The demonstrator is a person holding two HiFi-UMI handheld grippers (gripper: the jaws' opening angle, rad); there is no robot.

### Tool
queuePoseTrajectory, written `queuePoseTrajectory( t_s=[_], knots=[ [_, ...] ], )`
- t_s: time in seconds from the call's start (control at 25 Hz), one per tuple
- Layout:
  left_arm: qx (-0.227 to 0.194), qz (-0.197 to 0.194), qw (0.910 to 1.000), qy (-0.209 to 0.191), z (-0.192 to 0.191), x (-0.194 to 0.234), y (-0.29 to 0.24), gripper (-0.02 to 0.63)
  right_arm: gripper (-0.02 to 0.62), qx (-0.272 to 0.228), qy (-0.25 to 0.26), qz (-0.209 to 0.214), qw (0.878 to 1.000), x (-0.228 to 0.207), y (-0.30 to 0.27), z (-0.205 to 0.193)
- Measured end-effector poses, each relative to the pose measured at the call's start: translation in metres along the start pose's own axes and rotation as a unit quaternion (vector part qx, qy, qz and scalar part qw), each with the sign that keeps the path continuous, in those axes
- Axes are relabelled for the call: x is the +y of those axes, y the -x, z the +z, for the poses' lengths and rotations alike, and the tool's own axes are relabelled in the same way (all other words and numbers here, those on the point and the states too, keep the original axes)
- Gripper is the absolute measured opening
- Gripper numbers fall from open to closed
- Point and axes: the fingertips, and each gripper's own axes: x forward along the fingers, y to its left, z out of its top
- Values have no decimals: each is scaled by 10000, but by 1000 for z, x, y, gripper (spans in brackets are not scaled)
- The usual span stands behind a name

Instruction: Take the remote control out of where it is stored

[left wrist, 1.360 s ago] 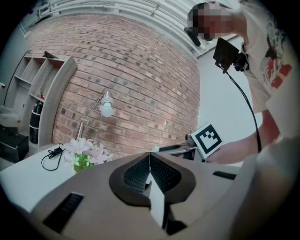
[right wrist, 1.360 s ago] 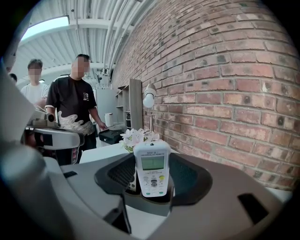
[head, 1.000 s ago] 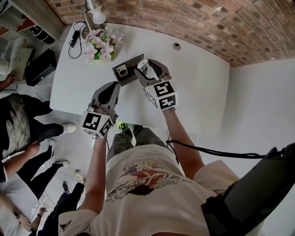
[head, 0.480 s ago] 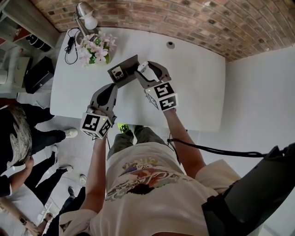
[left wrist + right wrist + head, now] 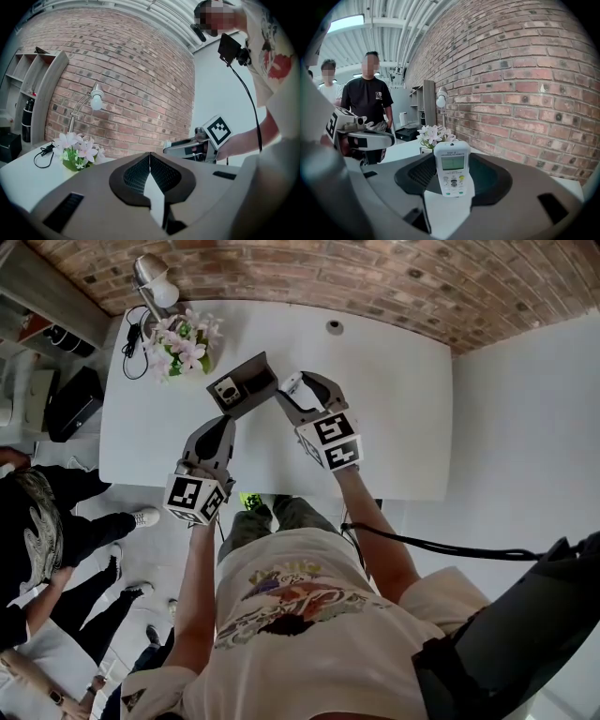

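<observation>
Gripping the white remote control between its jaws, right gripper sits upper centre of head view. It is just right of the dark holder on the white table. Left gripper is lower left of it.

Left gripper view: jaws pressed together, nothing between them. Flowers lower left, brick wall behind.

Right gripper view: remote control upright at frame centre, clamped between wide-set jaws, screen facing camera. Left gripper at left edge.

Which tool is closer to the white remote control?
Right. The right tool grips the remote control between its jaws; the left tool sits shut, nearer the person, apart from it.
</observation>
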Motion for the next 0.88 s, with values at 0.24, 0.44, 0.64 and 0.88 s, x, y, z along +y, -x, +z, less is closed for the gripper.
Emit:
queuePoseTrajectory(
  t_s=[0.24, 0.44, 0.64, 0.88],
  knots=[
    [141, -33, 9999, -47, -13, -8, -9, 6, 234, 32, -35, -50, 10000, -10, 7, -10],
    [189, -106, 9997, -75, -21, -17, -18, 6, 235, 82, -96, -84, 9999, -18, 14, -23],
    [235, -217, 9995, -70, -26, -27, -27, 6, 233, 230, -186, -135, 9995, -27, 21, -37],
    [281, -332, 9990, -59, -33, -34, -35, 6, 233, 460, -278, -199, 9984, -36, 24, -61]
  ],
)
